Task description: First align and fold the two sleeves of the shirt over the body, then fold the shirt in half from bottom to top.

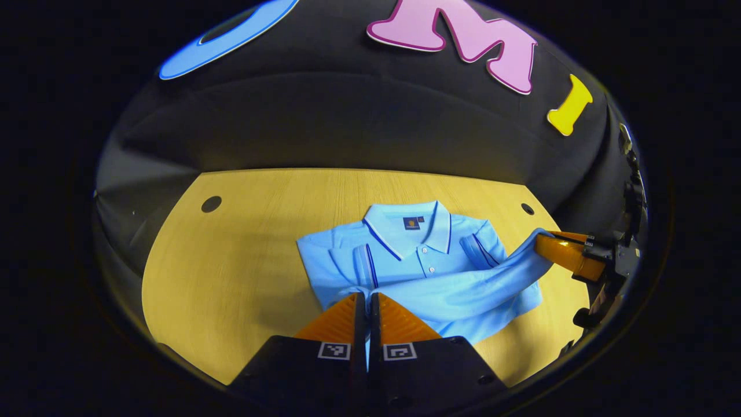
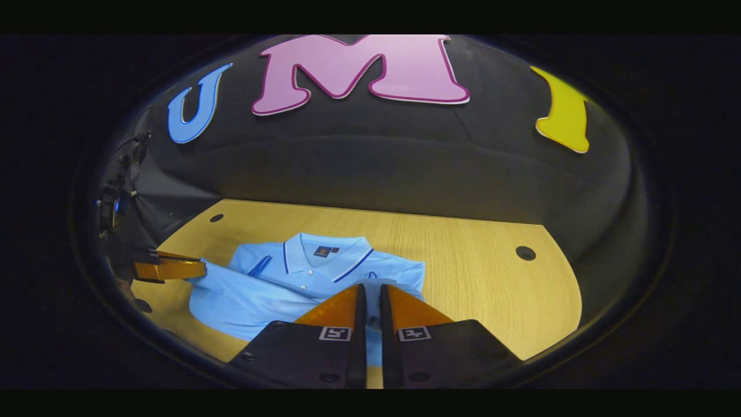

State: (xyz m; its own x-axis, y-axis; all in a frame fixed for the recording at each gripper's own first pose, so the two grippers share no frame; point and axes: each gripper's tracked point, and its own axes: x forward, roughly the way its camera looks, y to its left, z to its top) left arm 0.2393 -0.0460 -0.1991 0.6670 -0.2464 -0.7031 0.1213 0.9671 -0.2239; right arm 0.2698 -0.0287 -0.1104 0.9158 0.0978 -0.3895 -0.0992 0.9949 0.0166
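Your left fingers (image 1: 367,307) pinch the shirt's (image 1: 417,255) hem; your right fingers (image 2: 369,301) pinch it too, lifted between them. Shirt lies collar-up on the surface (image 1: 243,255), sleeves folded.

Left claw (image 1: 367,298) and right claw (image 2: 369,289) are both pinched closed, fingers nearly touching.

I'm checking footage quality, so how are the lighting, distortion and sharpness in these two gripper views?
Left gripper view: fisheye bows the table edge; shirt evenly lit and sharp, no glare; the left gripper casts little shadow. Right gripper view: same curvature, dimmer rim, shirt crisp, right gripper sharp close up.
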